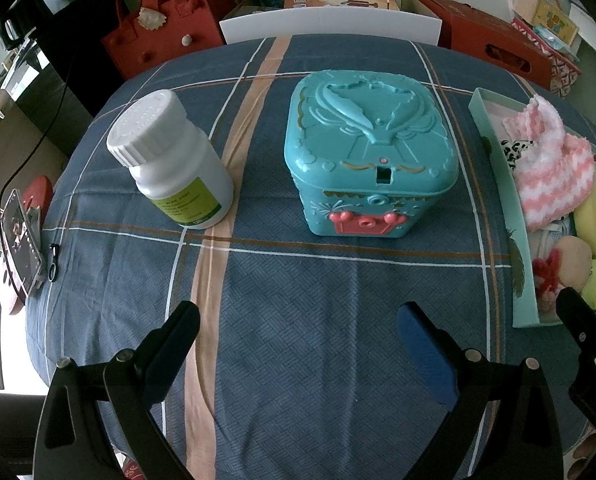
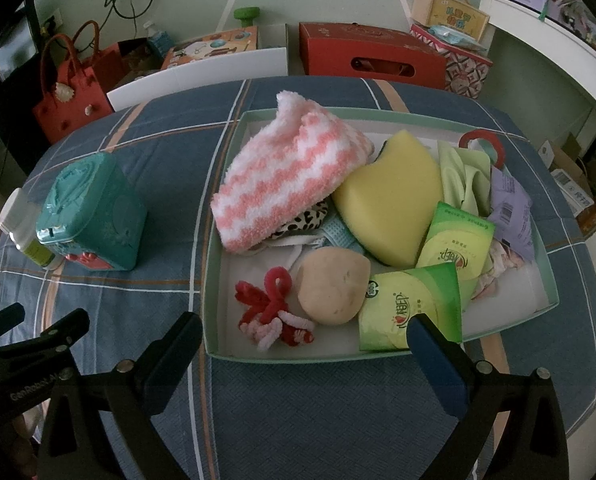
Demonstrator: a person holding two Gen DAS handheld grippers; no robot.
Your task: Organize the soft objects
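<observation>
A shallow mint-green tray (image 2: 214,216) holds soft things: a pink-and-white fuzzy sock (image 2: 286,172), a yellow sponge (image 2: 393,204), a beige plush ball (image 2: 333,286), red and pink pipe-cleaner pieces (image 2: 274,312), green tissue packs (image 2: 413,308) and a purple packet (image 2: 511,216). My right gripper (image 2: 303,344) hovers open at the tray's near rim, holding nothing. My left gripper (image 1: 298,332) is open over bare cloth, in front of a teal plastic box (image 1: 367,152) and a white pill bottle (image 1: 174,160). The tray (image 1: 517,240) and sock (image 1: 549,160) lie at the right in the left wrist view.
The round table wears a blue plaid cloth (image 1: 298,300). A phone on a stand (image 1: 20,244) sits at its left edge. Behind the table stand a white chair back (image 1: 329,24), a red felt bag (image 1: 162,20) and red boxes (image 2: 371,56).
</observation>
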